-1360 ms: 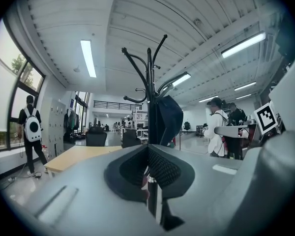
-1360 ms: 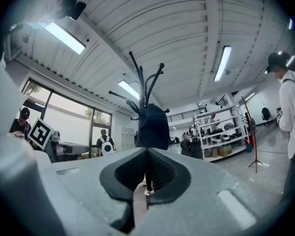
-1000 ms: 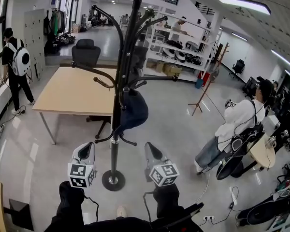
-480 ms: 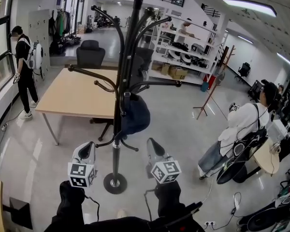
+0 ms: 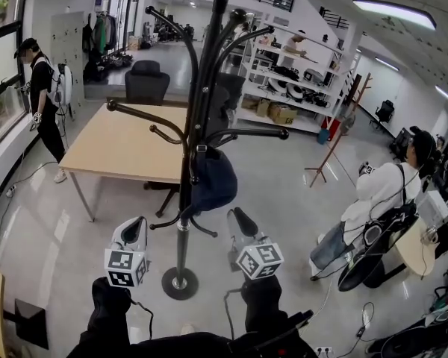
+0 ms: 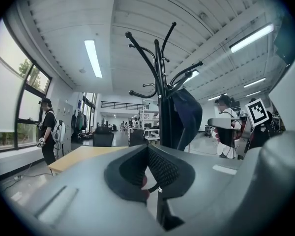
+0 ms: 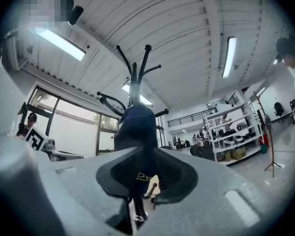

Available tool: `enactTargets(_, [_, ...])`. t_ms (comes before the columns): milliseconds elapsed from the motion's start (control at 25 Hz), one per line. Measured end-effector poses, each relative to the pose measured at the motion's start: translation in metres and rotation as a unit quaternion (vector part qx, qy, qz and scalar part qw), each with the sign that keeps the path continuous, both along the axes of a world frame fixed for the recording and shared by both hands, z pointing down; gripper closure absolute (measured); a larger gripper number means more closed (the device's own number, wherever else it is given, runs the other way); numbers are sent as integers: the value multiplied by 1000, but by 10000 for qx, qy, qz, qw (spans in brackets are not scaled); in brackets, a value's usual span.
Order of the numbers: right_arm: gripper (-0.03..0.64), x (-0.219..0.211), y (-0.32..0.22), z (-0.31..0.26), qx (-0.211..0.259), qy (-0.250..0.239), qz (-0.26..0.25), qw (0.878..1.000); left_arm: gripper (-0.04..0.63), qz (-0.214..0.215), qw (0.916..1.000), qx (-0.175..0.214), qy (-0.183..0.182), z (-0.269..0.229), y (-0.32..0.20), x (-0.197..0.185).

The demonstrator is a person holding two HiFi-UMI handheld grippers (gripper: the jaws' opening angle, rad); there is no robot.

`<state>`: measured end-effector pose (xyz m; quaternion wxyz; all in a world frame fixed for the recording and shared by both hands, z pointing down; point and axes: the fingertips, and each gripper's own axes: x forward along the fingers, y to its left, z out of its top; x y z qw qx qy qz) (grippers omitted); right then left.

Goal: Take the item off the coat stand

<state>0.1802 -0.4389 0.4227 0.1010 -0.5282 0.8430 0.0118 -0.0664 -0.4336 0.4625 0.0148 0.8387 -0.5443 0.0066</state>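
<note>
Navy item (image 5: pixel 211 181) hangs on low hook of stand (image 5: pixel 184 233), against pole. Right gripper (image 5: pixel 238 216) just below and right of it, near, not touching; jaws partly apart, just been opening. In right gripper view item (image 7: pixel 135 132) lines up in the gap, beyond pads, ungripped. Left gripper (image 5: pixel 137 226) left of pole, apart from item, jaws together, empty.

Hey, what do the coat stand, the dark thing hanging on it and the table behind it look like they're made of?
Coat stand: likely metal, with glossy black curved arms and a shiny silver lower pole.
Hanging item: soft dark blue fabric that sags and folds; maybe a bag or cap, hard to tell.
Table: pale wood-look top with a matte finish, on thin legs that look metal.
</note>
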Motion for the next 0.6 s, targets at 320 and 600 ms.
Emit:
enactTargets(320, [492, -3, -22, -4, -38, -30, -71, 10000, 593, -177, 9998, -80, -2, 2, -10, -12])
enactTargets(600, [463, -8, -31, -9, -24, 1, -179, 9998, 592, -237, 9997, -109, -14, 1, -14, -17])
